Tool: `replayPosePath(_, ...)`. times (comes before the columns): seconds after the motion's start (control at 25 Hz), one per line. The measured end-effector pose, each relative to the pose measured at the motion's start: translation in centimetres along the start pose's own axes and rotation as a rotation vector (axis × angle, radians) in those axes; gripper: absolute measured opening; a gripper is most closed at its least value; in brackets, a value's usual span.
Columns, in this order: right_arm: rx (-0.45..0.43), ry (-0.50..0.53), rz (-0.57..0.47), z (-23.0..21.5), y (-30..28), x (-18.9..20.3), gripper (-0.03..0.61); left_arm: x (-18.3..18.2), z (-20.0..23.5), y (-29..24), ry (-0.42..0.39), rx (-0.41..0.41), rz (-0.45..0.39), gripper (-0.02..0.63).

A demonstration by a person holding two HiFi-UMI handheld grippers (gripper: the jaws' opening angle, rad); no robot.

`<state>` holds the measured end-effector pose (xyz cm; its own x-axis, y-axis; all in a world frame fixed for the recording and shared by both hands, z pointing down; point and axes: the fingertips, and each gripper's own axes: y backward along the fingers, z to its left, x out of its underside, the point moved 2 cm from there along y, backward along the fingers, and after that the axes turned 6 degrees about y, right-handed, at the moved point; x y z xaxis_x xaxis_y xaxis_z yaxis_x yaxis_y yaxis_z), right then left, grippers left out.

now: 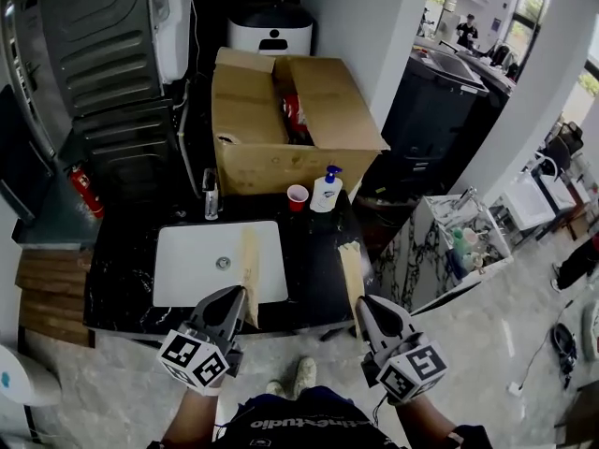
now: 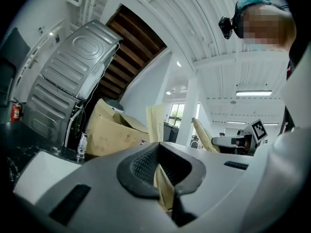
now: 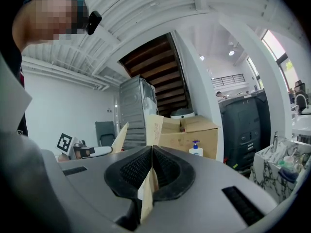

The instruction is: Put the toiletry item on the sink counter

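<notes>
Standing upright near the back of the dark table (image 1: 314,251), the white pump bottle (image 1: 326,191) is sitting just beside a red cup (image 1: 298,196). It is right in front of the open cardboard box (image 1: 281,129), back and to the right of the white sink basin (image 1: 187,262). Nothing is touching it, and it is showing upright in the right gripper view too.

Both claws are hanging low at the table's near edge, well apart from the bottle. The left claw (image 1: 236,297) is pressing together on a tan cardboard strip (image 1: 250,265) that is reaching out over the basin's right side. The right claw (image 1: 363,305) is pinching a second cardboard strip (image 1: 351,274) over the table's right end. Neither claw is carrying any toiletry.

To my eye, the placing is looking already done, if this bottle is the item meant: it is resting on the table, released and steady. What seems left is dealing with the two strips. Something red is showing inside the box, but I cannot tell what it is.
</notes>
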<state>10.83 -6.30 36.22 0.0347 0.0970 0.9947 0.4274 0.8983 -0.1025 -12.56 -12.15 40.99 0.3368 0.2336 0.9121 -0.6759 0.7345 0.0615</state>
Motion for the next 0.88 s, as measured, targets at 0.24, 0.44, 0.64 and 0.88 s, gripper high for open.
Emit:
replayPosePath(0.24, -0.029, -0.018, -0.023, -4.0, -4.0, 0.2, 0.041, 0.3, 1.1, -4.6, -0.01, -0.023, 0.005, 0.017)
replayPosePath(0.44, -0.069, -0.031, -0.053, -8.5, -6.8, -0.9, 0.041, -0.4, 0.9, -9.4, -0.05, -0.044, 0.006, 0.017)
replayPosePath(0.64, -0.101, -0.047, -0.078, -12.6, -8.7, -1.0, 0.041, 0.2, 0.6, -13.9, -0.043, -0.082, 0.013, 0.017)
replayPosePath(0.88, -0.118, -0.059, -0.051, -14.2, -10.8, -0.5, 0.041, 1.9, 2.2, -16.5, -0.012, -0.112, 0.057, 0.017)
